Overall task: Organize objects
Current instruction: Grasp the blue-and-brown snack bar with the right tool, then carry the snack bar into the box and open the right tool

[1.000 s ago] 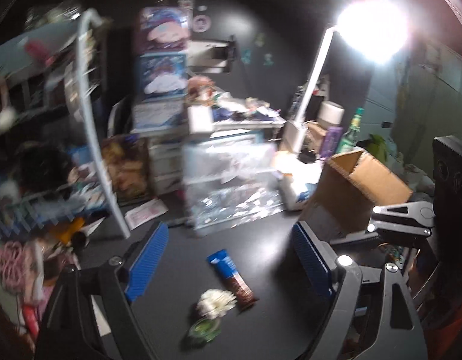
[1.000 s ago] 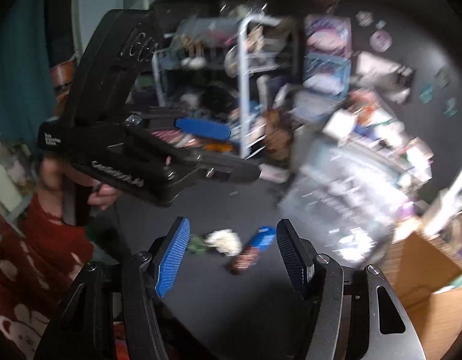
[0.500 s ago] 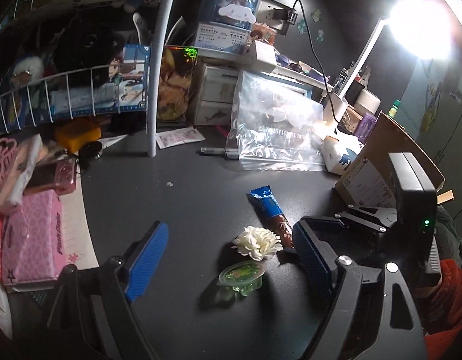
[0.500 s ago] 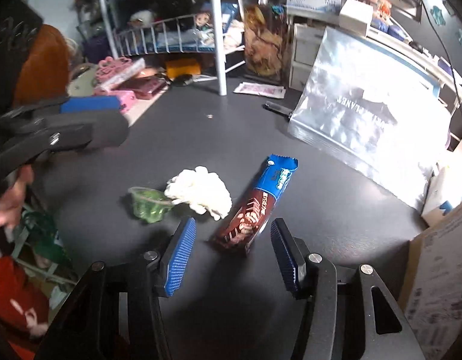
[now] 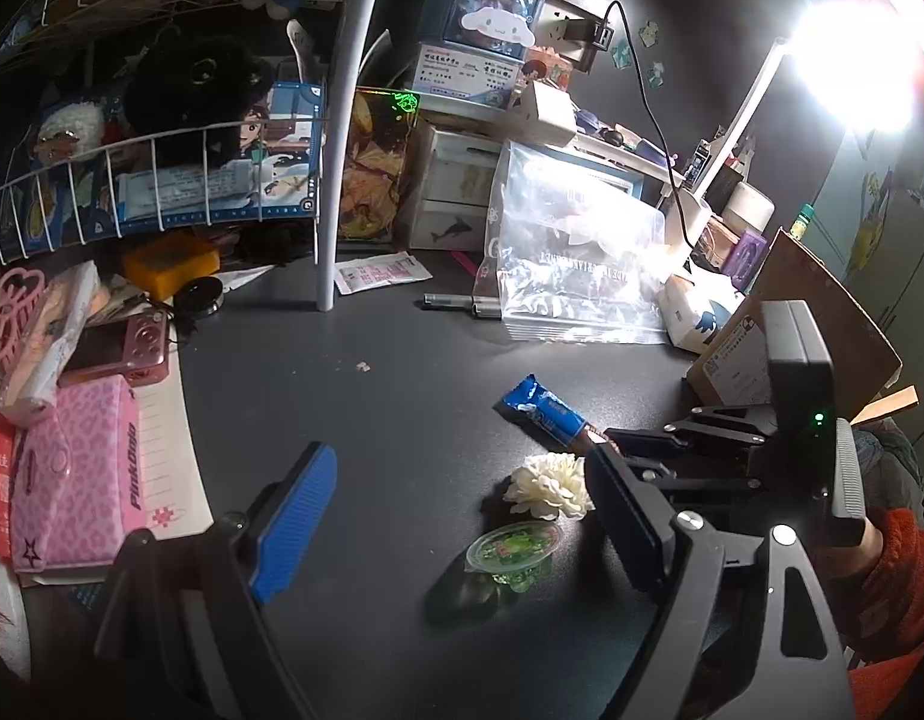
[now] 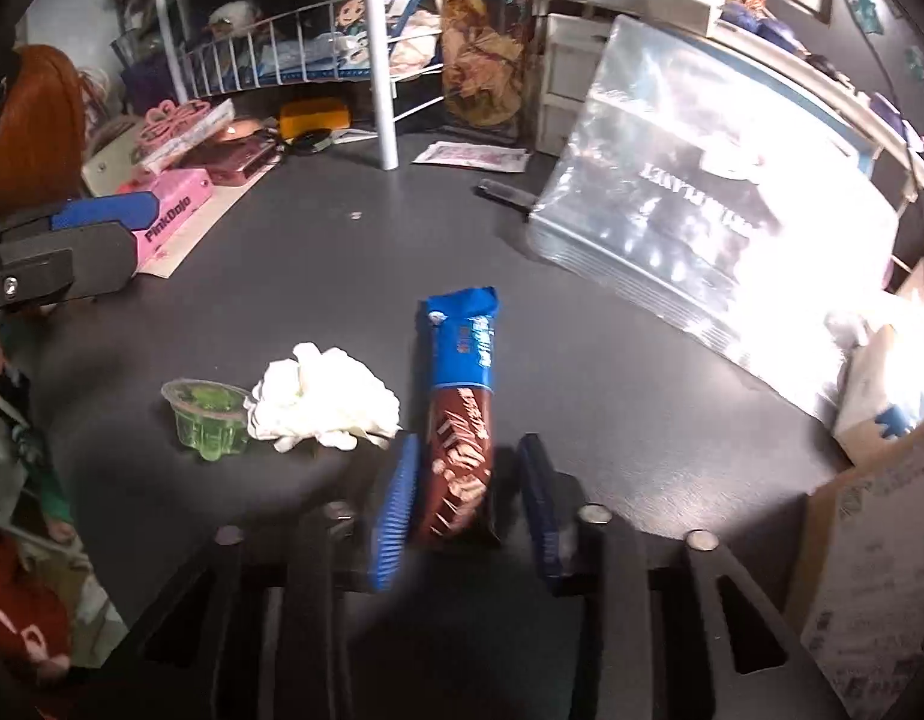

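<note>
- My right gripper (image 6: 468,492) sits low on the dark grey surface (image 6: 612,396) with its jaws part-way in, straddling the near brown end of the long blue-and-brown foil-wrapped snack bar (image 6: 462,408); the blue pads stand on either side with slim gaps visible, so I judge it not yet clamped.
- The bar lies flat, its blue end pointing far, towards the stack of clear plastic zip bags (image 6: 714,228).
- Just left of the bar lies the crumpled white fabric flower (image 6: 324,399), and touching that on its left is the small clear cup of green jelly (image 6: 207,414).
- To do this well, I think I should keep the pads square to the bar's long sides, close gently so the foil does not crumple or slip out, and keep the left pad off the flower, which sits very near it.
- A lift straight up seems wisest before carrying it anywhere; the open brown cardboard box (image 5: 822,312) on the right looks a likely home, though I cannot be sure.
- My left gripper (image 5: 456,516) hangs above the surface near the jelly cup, jaws wide apart and holding nothing.
- From the left view, my right hand's gripper reaches in from the right edge, angled down and level with the surface, its fingertips at the bar's brown end.
</note>
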The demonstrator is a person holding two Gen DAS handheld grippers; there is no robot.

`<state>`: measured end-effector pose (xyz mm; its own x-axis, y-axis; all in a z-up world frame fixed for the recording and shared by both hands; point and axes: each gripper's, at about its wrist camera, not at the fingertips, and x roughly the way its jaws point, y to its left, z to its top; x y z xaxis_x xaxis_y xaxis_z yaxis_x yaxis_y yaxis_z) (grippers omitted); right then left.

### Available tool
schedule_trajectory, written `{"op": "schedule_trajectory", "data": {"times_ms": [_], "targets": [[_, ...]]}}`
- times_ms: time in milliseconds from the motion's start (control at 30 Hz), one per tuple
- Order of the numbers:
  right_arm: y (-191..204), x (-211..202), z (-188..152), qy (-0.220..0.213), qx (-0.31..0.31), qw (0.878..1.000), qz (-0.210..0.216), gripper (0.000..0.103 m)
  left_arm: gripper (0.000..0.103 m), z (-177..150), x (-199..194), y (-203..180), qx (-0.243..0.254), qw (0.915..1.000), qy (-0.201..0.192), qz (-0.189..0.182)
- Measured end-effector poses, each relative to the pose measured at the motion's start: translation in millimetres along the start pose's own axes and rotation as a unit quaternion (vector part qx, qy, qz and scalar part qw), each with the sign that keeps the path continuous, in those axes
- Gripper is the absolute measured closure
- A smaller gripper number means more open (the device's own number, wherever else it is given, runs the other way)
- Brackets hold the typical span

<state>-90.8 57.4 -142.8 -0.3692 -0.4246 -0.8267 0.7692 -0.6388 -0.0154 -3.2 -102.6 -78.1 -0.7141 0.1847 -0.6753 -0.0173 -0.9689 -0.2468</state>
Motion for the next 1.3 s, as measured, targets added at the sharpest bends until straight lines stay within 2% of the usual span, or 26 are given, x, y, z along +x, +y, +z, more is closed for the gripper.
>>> {"op": "schedule_trajectory", "data": {"times_ms": [233,500,567,633,667,733,867,1067,1300], "targets": [[-0.7,-9.1,-1.3,-0.011,-0.003,1.0,0.002,0.089,0.02,3.2,0.9,-5.0,0.004,0.9999,0.001,-0.015],[17.7,-78.2,9.7,-0.073,-0.021,0.994,0.072,0.089,0.021,24.3,-6.5,-34.2,0.02,0.9958,-0.004,-0.089],[24.6,-101.2,12.2,-0.094,-0.036,0.992,0.082,0.089,0.027,31.1,-14.2,-45.6,0.027,0.9936,-0.012,-0.109],[30.6,-121.7,14.4,-0.112,-0.048,0.989,0.085,0.089,0.039,37.4,-21.2,-54.8,0.03,0.9911,-0.018,-0.128],[32.5,-129.7,15.3,-0.119,-0.053,0.988,0.086,0.089,0.041,41.1,-25.4,-59.3,0.03,0.9896,-0.023,-0.139],[32.9,-145.6,16.1,-0.131,-0.062,0.986,0.083,0.089,0.05,47.1,-34.4,-68.9,0.038,0.9877,-0.034,-0.148],[25.8,-170.3,15.1,-0.148,-0.072,0.984,0.069,0.089,0.06,57.8,-49.4,-97.2,0.073,0.9842,-0.048,-0.154],[-2.7,-204.4,9.3,-0.163,-0.062,0.984,0.044,0.089,0.062,78.4,-52.2,-145.5,0.114,0.9783,-0.054,-0.165],[-53.6,-237.2,-9.9,-0.16,-0.024,0.987,0.015,0.089,0.062,101.3,-29.5,-211.1,0.16,0.9683,-0.039,-0.188]]}}
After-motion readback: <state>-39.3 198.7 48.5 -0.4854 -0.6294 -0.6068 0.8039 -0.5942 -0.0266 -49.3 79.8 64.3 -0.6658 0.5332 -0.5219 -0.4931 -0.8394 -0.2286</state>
